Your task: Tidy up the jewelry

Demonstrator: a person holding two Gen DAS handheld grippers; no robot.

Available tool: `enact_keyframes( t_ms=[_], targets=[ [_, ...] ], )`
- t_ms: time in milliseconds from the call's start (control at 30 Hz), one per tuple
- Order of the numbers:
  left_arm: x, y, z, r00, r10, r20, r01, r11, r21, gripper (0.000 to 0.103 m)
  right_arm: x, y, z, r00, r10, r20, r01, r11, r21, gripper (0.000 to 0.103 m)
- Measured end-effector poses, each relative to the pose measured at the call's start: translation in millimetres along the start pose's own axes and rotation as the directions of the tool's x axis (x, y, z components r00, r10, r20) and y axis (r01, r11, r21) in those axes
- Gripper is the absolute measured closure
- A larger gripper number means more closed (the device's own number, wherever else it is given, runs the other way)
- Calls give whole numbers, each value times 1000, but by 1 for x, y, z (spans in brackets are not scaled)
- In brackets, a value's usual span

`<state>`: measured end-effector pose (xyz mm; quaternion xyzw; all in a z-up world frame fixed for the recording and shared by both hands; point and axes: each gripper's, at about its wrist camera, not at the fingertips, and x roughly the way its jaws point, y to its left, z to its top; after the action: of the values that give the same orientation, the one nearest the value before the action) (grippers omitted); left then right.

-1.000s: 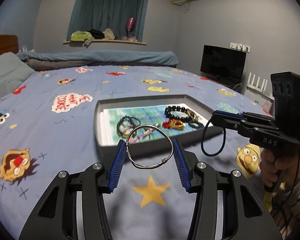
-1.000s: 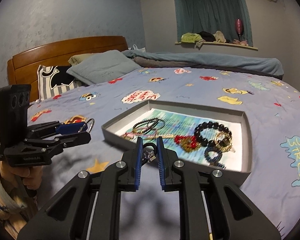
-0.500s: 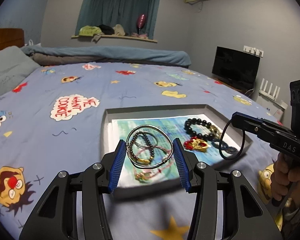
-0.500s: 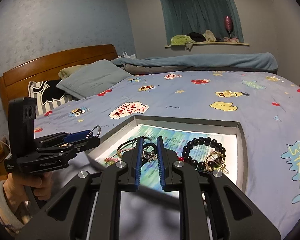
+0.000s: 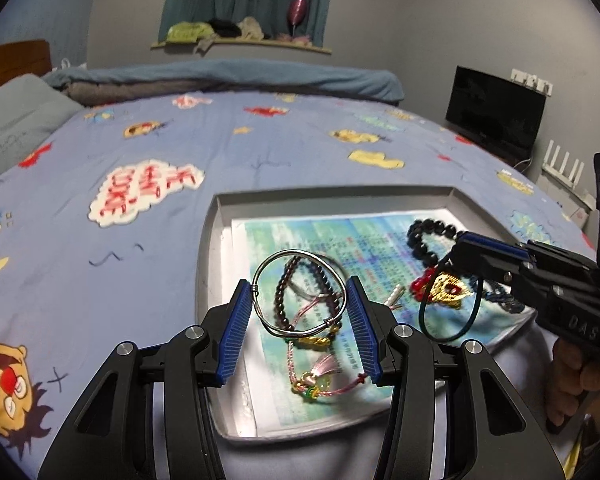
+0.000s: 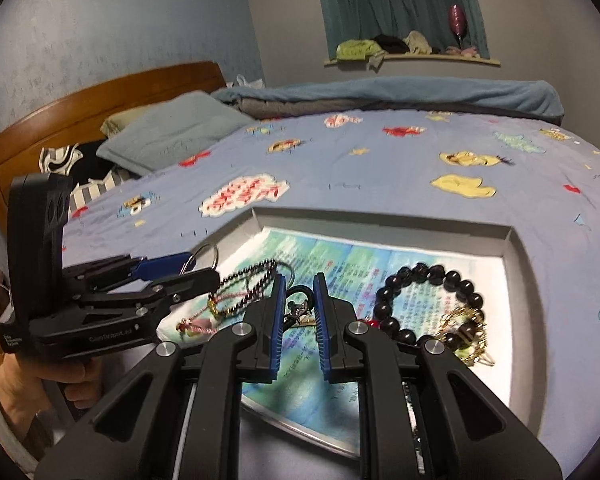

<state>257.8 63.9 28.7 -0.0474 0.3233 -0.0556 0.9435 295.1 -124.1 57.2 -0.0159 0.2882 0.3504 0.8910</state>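
Bedroom scene, blue cartoon-print bedsheet [image 5: 148, 128] w/ grey tray [image 5: 206, 248] lying on it, printed paper liner [image 5: 340, 236] inside. L to R in left wrist view: left gripper [image 5: 299, 320] over tray's near-left part, fingers [image 5: 233, 332] clamped on silver wire bangle [image 5: 300, 294], held above tray contents. Under/behind bangle: dark bead strand [image 5: 284, 300] and pink cord bracelet [image 5: 320, 376] on liner. Further R: red-gold charm [image 5: 446, 286], black bead bracelet [image 5: 428, 236] at tray's right side. Right gripper [image 5: 458, 246] comes in from R, fingers nearly together, pinching thin black elastic loop [image 5: 448, 312] that hangs over tray. Right wrist view: loop's top [image 6: 298, 300] sits btwn blue pads [image 6: 276, 328]; left gripper w/ bangle at far L, above tray's left edge. Slight motion blur.
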Motion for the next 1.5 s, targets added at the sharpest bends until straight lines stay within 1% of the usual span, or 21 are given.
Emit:
enact_keyframes(
  t_ms=[100,233,400,500,533,600,667,733,767,800,867,900,1000,1033,1067,1133,1167,1233,1267,1300,1500],
  targets=[
    [6,1,-1,999,10,-30,-10,1000,-4,53,10,3,-3,999,-1,-38,1,1000,-11,89],
    [8,1,-3,999,6,-43,-6,1000,0,53,18,5,-6,997,-21,-71,19,999,-26,89],
    [7,-2,-5,999,0,-43,1,1000,11,53,20,5,-9,996,-32,-86,30,999,-24,87],
    [6,-4,-6,999,-5,-35,6,1000,16,51,17,2,-8,997,-30,-72,29,999,-13,74],
    [5,-4,-6,999,-4,-32,4,1000,16,50,15,2,-7,997,-29,-68,28,1000,-10,72],
    [2,-4,-7,1000,-4,-18,4,1000,12,44,10,0,-8,998,-28,-55,28,1000,-4,72],
    [-2,-3,-7,1000,-3,-7,3,1000,5,42,5,0,-8,999,-32,-44,32,999,-4,72],
    [-6,-3,-7,1000,-7,5,8,1000,-5,40,-1,-1,-8,999,-38,-34,38,999,-8,66],
    [-8,-3,-7,1000,-6,11,6,1000,-7,32,-3,-2,-8,999,-40,-29,40,999,-8,65],
    [-10,-4,-7,1000,-5,20,5,1000,-7,30,-6,-3,-9,999,-41,-23,41,999,-7,64],
    [-15,-6,-7,999,-11,33,11,1000,-5,29,-12,-5,-9,999,-48,-14,48,999,-6,60],
    [-18,-6,-8,999,-11,41,12,1000,-5,27,-16,-6,-9,999,-52,-7,52,999,-6,57],
    [-27,-9,-10,997,2,73,-1,1000,-5,16,-27,-10,-11,998,-66,17,66,998,-2,51],
    [-30,-11,-11,997,5,82,-5,1000,-4,14,-32,-11,-12,996,-78,30,78,997,-2,46],
    [-32,-12,-12,996,6,89,-6,1000,-3,10,-34,-11,-12,996,-84,37,84,996,-2,43],
    [-37,-14,-15,995,5,103,-4,1000,-6,9,-44,-12,-16,993,-101,61,101,995,-5,30],
    [-39,-15,-16,995,2,104,-1,1000,-9,9,-46,-12,-16,992,-104,66,104,995,-6,28],
    [-41,-16,-19,995,0,104,1,1000,-14,8,-53,-13,-21,990,-117,78,118,993,-11,12],
    [-42,-17,-22,994,1,107,0,1000,-16,7,-56,-13,-24,988,-126,86,128,992,-16,10],
    [-43,-19,-25,994,3,112,-1,1000,-13,6,-60,-13,-27,987,-130,90,132,991,-21,6],
    [-56,-24,-36,986,33,162,-32,999,-8,5,-77,-8,-46,986,-131,98,138,988,-64,6]
  ],
)
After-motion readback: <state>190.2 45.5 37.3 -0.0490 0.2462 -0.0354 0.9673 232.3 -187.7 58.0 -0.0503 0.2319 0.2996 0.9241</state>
